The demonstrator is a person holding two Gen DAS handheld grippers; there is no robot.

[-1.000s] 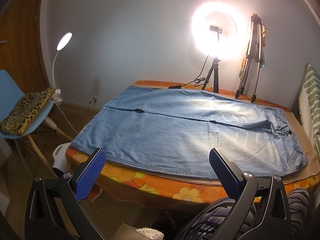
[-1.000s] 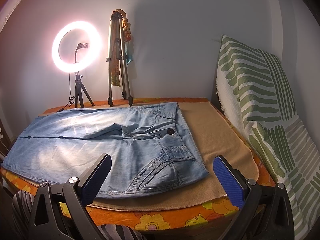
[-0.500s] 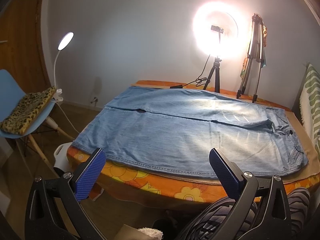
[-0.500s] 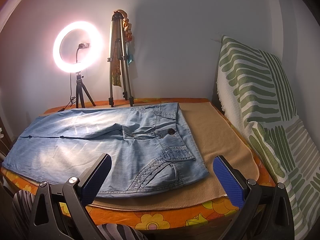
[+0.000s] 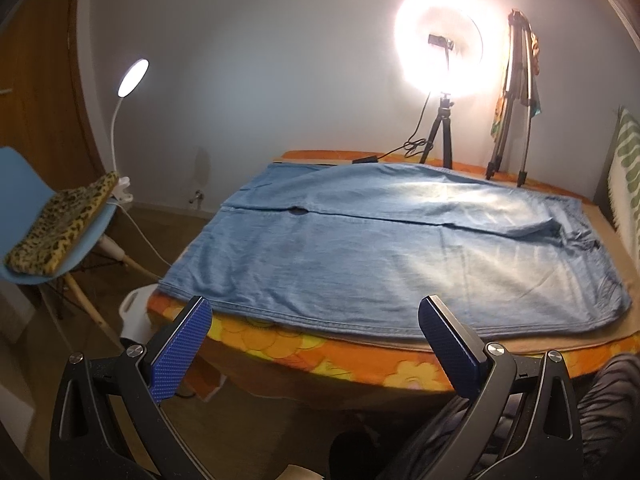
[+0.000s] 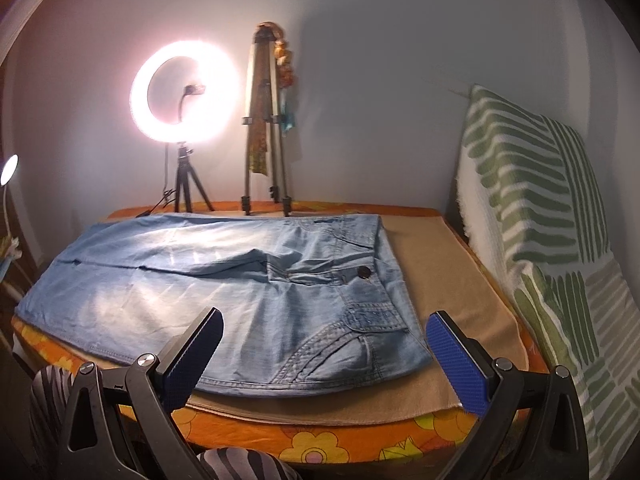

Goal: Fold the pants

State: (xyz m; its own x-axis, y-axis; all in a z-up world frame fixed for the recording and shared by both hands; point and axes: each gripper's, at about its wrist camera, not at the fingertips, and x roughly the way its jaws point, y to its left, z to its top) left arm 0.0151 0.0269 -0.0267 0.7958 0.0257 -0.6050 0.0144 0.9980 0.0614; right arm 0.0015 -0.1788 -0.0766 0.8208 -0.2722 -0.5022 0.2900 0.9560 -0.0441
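Light blue denim pants point(image 5: 380, 248) lie spread flat on the table, legs toward the left, waistband with a dark button point(image 6: 364, 272) toward the right. My left gripper point(image 5: 316, 344) is open and empty, just short of the table's front edge, in front of the near leg's side seam. My right gripper point(image 6: 324, 354) is open and empty, hovering in front of the waist and pocket end of the pants point(image 6: 248, 296). Neither gripper touches the cloth.
The table has an orange flowered cover point(image 5: 360, 364) and a tan mat point(image 6: 448, 288) under the pants. A ring light on a small tripod point(image 5: 440, 40) and a folded tripod point(image 5: 516, 100) stand at the back edge. A blue chair point(image 5: 48, 232) stands left, a green striped cushion point(image 6: 540, 220) right.
Both grippers have moved slightly forward and to the left toward the table. Their jaws stay open. The pants have not moved.
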